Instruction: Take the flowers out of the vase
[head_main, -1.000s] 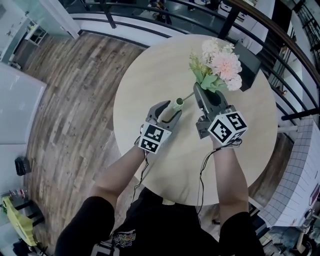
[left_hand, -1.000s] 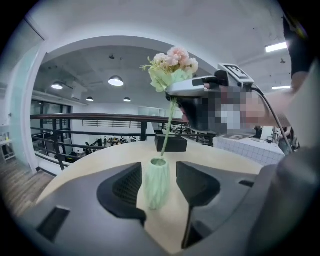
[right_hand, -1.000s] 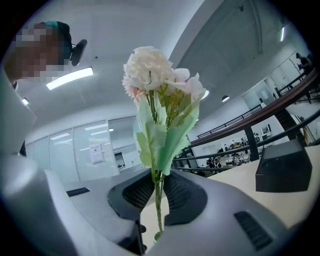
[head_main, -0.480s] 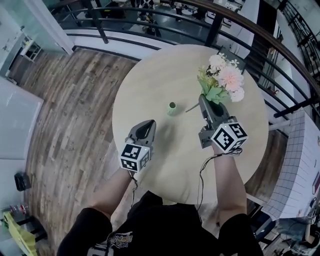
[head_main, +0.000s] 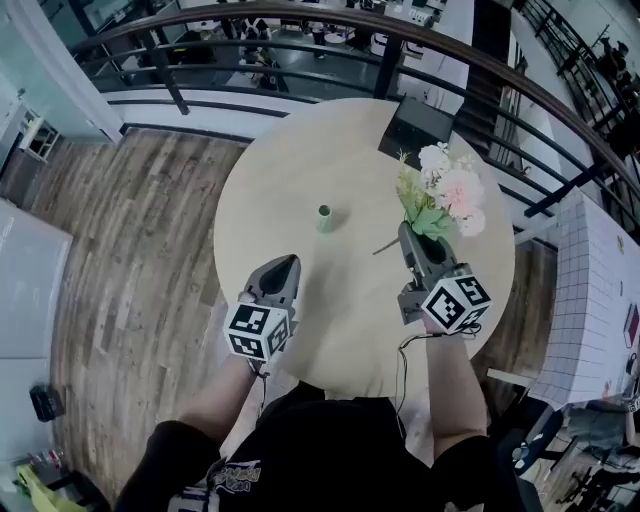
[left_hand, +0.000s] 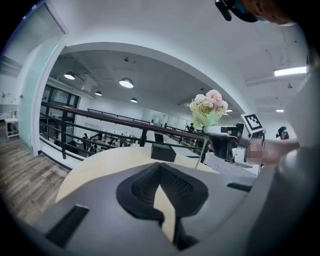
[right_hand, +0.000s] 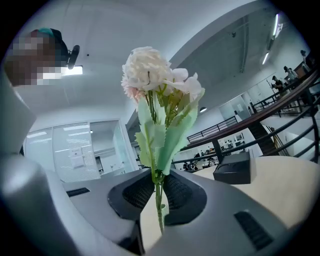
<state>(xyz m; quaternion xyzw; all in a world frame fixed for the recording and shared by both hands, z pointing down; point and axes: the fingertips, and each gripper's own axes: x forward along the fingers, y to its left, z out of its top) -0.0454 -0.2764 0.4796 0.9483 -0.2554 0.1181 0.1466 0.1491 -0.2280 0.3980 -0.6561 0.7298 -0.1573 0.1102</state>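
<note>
On my feed the round pale table (head_main: 300, 150) anchors the room. Left of it I see grey-brown wood-plank floor (head_main: 120, 230). Past its far edge runs a curved black railing (head_main: 300, 45), with a lower hall beyond. A black box (head_main: 415, 125) sits on the table's far side. Round ceiling lamps (left_hand: 126, 82) glow above it, and white tiling (head_main: 590, 300) lies to its right.

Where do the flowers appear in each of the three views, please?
Head view: flowers right of centre, just beyond the right tool.
Left gripper view: flowers upper right of centre.
Right gripper view: flowers at centre, stem between the tool's jaws.
Shared landmark: black box on the table.
</note>
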